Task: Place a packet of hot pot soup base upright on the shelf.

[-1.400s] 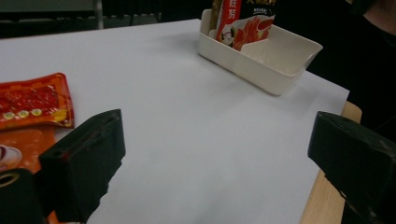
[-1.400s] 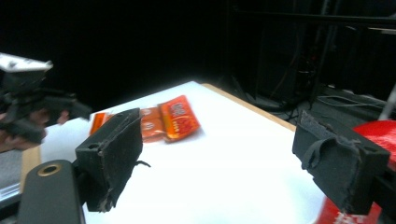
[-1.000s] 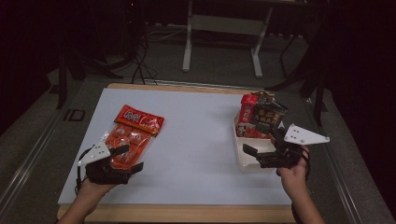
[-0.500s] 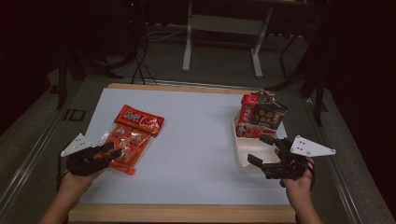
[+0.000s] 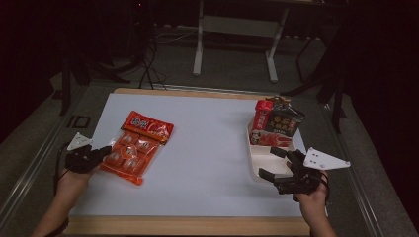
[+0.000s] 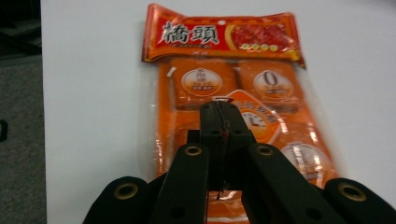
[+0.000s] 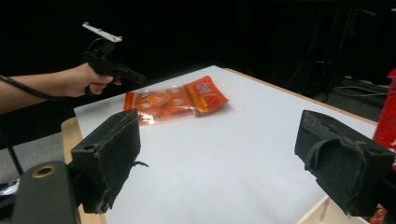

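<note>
Black and pressed together, the left claw (image 6: 220,122) had just been closing above the orange plastic snack packet (image 5: 135,151), with nothing visibly between its jaws, at the white tabletop's (image 5: 207,148) left edge. The right claw (image 5: 275,164) stood spread beside the white tray (image 5: 257,158) of upright packets (image 5: 275,123).

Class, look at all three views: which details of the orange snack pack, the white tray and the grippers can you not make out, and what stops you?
- Orange snack pack: near end, left gripper view, hidden behind the left hand-held gripper.
- White tray: packets' small print, high view, too small.
- White tray's red packet: right gripper view, cut by the edge.
</note>
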A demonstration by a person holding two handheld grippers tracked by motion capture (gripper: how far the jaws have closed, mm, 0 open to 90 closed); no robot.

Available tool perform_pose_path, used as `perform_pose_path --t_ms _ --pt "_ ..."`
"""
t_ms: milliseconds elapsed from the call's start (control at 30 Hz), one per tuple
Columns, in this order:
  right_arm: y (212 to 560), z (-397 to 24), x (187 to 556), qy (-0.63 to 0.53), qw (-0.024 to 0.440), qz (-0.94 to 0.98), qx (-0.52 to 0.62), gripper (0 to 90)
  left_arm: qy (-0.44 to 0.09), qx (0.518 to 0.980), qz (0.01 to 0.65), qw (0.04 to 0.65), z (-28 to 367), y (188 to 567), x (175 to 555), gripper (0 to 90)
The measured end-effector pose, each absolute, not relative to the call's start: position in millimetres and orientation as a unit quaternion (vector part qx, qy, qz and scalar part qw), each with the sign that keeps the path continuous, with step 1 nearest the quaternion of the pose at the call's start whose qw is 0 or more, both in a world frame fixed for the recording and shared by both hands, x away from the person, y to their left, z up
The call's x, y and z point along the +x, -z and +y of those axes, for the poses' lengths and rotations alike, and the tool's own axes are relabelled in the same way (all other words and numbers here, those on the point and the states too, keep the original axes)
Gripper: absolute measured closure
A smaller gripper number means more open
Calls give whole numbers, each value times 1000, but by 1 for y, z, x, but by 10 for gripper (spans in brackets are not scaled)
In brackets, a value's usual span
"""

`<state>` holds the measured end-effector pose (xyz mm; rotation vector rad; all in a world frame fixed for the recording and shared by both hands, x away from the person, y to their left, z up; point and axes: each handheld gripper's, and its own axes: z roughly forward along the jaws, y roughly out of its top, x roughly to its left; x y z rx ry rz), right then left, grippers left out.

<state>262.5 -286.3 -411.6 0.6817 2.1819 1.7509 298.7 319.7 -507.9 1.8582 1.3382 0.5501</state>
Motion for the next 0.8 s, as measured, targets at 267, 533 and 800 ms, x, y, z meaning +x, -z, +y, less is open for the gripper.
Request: perform_pose_path --t_ms 267,533,800 --pt "414 -284 262 -602 126 754 233 139 -212 738 545 337 325 520 316 900" --pt "416 -285 263 -604 120 752 234 140 -208 750 552 300 328 531 323 900" --pt "418 -283 265 -601 116 754 236 140 -208 770 535 280 322 531 335 900"
